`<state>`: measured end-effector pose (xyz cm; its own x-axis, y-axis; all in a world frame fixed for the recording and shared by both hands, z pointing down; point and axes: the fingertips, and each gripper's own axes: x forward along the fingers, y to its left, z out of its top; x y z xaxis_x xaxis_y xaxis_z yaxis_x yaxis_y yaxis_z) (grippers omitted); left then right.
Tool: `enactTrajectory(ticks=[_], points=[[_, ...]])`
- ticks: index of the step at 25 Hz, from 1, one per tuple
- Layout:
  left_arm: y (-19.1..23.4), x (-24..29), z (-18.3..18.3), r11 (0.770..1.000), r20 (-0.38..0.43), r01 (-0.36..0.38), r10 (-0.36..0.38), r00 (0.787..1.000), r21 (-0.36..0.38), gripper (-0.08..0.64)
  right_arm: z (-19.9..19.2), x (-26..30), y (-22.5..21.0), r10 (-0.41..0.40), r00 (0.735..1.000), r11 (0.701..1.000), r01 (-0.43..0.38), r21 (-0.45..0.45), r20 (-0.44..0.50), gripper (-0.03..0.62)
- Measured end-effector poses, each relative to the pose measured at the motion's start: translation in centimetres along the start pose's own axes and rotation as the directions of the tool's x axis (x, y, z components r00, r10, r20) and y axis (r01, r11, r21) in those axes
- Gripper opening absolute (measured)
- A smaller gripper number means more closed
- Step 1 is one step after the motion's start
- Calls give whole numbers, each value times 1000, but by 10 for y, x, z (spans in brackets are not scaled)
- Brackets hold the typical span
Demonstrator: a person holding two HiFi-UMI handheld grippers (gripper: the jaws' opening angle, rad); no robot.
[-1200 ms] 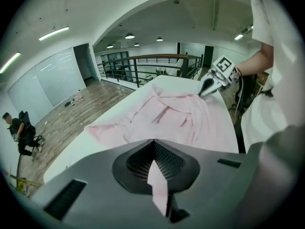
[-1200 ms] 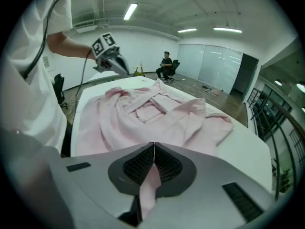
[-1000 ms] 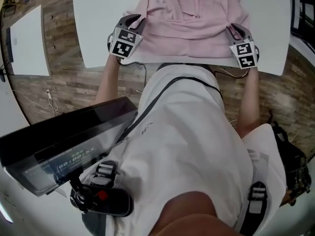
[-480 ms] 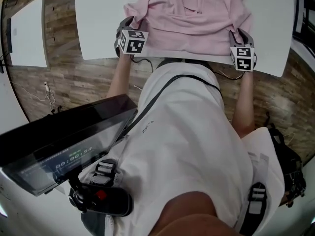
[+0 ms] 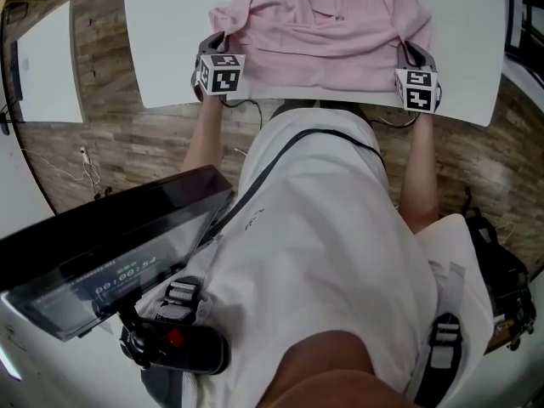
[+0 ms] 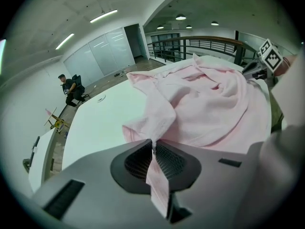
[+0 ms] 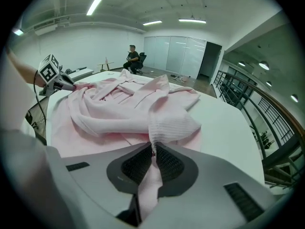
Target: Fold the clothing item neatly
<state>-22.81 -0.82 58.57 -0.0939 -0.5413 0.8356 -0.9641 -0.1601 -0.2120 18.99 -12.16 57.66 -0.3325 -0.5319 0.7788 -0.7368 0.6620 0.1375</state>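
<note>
A pink garment (image 5: 323, 32) lies crumpled on the white table (image 5: 170, 41), its near hem along the table's front edge. My left gripper (image 5: 219, 42) is at the hem's left corner, and its jaws are closing with a pinch of pink cloth (image 6: 159, 123) pressed between the pads. My right gripper (image 5: 408, 53) is at the hem's right corner, and its jaws are also closing on a ribbed fold of the hem (image 7: 167, 125). In the left gripper view the cloth runs down through the left gripper (image 6: 153, 149). In the right gripper view it runs through the right gripper (image 7: 153, 151).
A second white table (image 5: 47, 66) stands to the left on the wooden floor (image 5: 127, 143). A black device with a screen (image 5: 110, 253) hangs at the person's chest. A seated person (image 6: 71, 87) is far across the room. A railing (image 7: 267, 109) runs along the right.
Both grippers have shifted a little farther over the table edge. The hem's two corners, flat a second ago, now stand bunched up at the jaws.
</note>
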Motion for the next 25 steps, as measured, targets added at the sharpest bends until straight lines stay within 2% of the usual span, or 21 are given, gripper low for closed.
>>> enactTrajectory(ticks=[3,8,14,18,22,25], points=[[6,-10,13,1000,42,-10,11,999,-16,21,10,-13,-7,-18,999,1000,18,8,34,18],[41,-31,50,994,118,-10,24,993,-112,19,38,-41,-45,-87,992,995,90,-31,93,14],[90,-34,89,990,159,-30,52,986,-138,18,80,-36,-93,-129,983,985,142,-95,132,12],[110,-15,114,990,139,-29,48,989,-141,20,111,-5,-106,-120,985,975,140,-171,123,12],[123,18,134,991,62,-2,11,998,-137,20,133,29,-120,-106,991,967,121,-224,81,12],[130,42,140,987,16,13,-10,1000,-160,20,142,50,-128,-104,993,961,115,-251,56,12]])
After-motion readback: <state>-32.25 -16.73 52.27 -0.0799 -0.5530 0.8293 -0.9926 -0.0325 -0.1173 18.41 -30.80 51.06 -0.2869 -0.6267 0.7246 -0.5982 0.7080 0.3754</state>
